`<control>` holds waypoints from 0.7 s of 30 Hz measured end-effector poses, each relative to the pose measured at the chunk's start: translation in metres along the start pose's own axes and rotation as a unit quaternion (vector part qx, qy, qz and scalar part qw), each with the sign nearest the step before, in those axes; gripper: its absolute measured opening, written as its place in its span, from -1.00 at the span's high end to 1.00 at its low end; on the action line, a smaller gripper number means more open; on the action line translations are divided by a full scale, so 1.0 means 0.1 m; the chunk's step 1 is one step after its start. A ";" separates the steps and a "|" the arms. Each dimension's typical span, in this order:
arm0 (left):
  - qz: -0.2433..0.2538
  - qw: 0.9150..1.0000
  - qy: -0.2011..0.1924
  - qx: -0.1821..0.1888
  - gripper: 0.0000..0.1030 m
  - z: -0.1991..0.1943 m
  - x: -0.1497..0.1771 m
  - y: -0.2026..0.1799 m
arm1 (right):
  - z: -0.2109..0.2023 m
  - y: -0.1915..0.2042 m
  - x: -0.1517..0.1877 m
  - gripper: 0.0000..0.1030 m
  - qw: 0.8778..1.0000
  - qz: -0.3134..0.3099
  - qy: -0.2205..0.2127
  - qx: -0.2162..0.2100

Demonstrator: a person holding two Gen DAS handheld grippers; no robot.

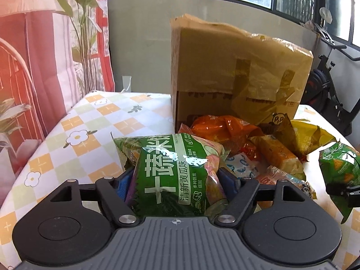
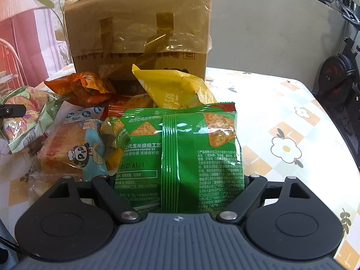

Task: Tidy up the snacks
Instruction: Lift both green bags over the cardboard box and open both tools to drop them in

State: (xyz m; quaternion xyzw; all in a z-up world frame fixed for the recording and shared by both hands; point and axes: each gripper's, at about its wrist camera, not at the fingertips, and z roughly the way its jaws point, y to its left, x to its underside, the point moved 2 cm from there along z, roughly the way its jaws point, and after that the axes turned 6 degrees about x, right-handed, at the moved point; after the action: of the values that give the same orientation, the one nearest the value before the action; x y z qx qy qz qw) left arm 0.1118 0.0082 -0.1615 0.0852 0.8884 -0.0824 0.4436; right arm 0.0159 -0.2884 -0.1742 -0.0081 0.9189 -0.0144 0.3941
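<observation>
A green cucumber-flavour snack bag sits squeezed between the blue pads of my left gripper, which is shut on it. My right gripper is shut on a green corn-chip bag, which hides its fingertips. Each wrist view catches the other gripper at its edge with its own bag: the corn-chip bag at the right, the cucumber bag at the left. Between them lies a pile of snacks: an orange bag, a yellow bag and a panda-print cake pack.
A tall cardboard box wrapped in tape stands behind the pile on the table, which has a checked, flowered cloth. A red and white printed curtain hangs at the left. An exercise bike stands beyond the table's right edge.
</observation>
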 end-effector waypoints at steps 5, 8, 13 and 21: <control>0.000 1.000 -0.017 0.001 -0.52 -0.12 -0.06 0.00 | -0.10 0.01 0.00 -0.66 1.000 0.002 -0.010 0.002; -0.001 1.000 -0.026 0.001 -0.53 -0.20 -0.10 -0.01 | -0.17 0.02 -0.02 -0.66 1.000 0.005 -0.017 0.002; -0.006 0.999 -0.040 0.002 -0.53 -0.31 -0.15 -0.01 | -0.32 0.03 -0.03 -0.66 0.999 0.006 -0.033 0.002; -0.003 0.997 -0.072 0.005 -0.53 -0.50 -0.29 -0.05 | -0.46 0.05 -0.19 -0.66 0.998 0.004 -0.061 0.000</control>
State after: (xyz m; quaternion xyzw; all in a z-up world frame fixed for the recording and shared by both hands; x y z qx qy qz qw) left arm 0.0889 0.0126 -0.1079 0.0784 0.8541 -0.0943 0.5054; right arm -0.0044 -0.2819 -0.1290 -0.0052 0.8930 -0.0126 0.4499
